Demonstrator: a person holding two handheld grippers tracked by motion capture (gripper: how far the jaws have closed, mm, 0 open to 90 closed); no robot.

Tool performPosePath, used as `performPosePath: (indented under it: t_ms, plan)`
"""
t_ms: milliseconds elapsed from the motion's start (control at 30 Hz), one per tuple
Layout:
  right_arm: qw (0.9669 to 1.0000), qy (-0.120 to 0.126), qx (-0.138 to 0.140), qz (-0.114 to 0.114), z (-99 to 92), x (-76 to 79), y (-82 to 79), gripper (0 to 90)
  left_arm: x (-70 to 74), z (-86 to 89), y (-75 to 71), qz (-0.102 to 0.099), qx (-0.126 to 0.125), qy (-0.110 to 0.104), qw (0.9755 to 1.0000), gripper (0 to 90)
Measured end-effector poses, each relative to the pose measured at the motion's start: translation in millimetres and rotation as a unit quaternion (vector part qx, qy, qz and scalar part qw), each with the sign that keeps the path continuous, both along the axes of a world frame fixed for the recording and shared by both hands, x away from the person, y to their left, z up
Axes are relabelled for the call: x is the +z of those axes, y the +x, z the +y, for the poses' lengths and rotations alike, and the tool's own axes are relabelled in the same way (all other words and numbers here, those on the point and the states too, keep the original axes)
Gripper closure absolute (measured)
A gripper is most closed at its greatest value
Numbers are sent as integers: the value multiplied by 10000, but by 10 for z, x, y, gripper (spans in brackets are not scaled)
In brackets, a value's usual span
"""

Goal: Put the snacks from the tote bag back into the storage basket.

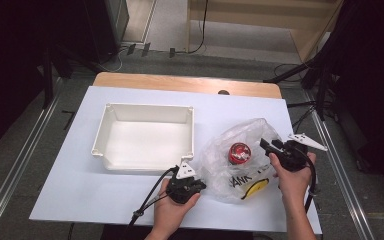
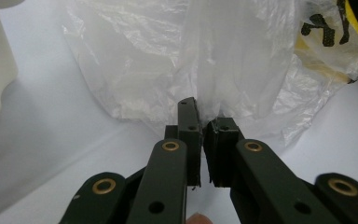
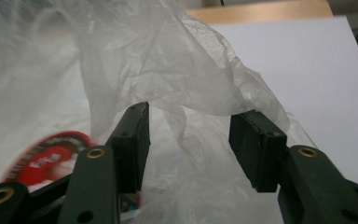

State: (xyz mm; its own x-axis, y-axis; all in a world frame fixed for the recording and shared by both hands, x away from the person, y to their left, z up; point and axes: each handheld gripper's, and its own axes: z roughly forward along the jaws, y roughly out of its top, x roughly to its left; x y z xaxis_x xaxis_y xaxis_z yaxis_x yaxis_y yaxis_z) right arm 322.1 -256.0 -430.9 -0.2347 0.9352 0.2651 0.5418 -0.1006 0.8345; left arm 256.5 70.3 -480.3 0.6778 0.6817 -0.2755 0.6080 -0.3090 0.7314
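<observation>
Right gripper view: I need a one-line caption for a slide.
Open right tool straddling a fold of crinkled translucent plastic bag, with a round red-topped item inside, on a white table.

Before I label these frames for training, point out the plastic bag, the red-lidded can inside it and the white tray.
plastic bag point(image 1: 240, 137): high view, its crumpled clear upper part.
red-lidded can point(image 1: 239, 153): high view, middle of its red top, seen through the bag.
white tray point(image 1: 147, 107): high view, its far rim.
</observation>
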Motion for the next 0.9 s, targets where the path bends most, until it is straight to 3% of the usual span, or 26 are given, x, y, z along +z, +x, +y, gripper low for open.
performPosePath:
  t_ms: [200, 333, 467, 567, 667, 900]
  plan:
    - [9987, 283, 232, -346, 19, 332, -121, 478, -2, -4, 2, 6, 4, -25, 10000, 860]
    - [9969, 281, 465, -566, 80, 471, -139, 475, -3, -4, 3, 10, 7, -29, 10000, 858]
    - [9976, 77, 491, -485, 137, 442, -63, 434, -1, 1, 2, 8, 3, -15, 10000, 855]
    - [9991, -19, 319, -267, 131, 295, 49, 478, -1, 1, 1, 8, 4, -26, 10000, 855]
    - [9996, 24, 178, -226, 127, 195, 149, 511, -2, -2, 4, 11, -15, -18, 10000, 855]
    - [9962, 34, 338, -804, 373, 410, 284, 429, -3, -5, 3, 1, -2, -3, 10000, 855]
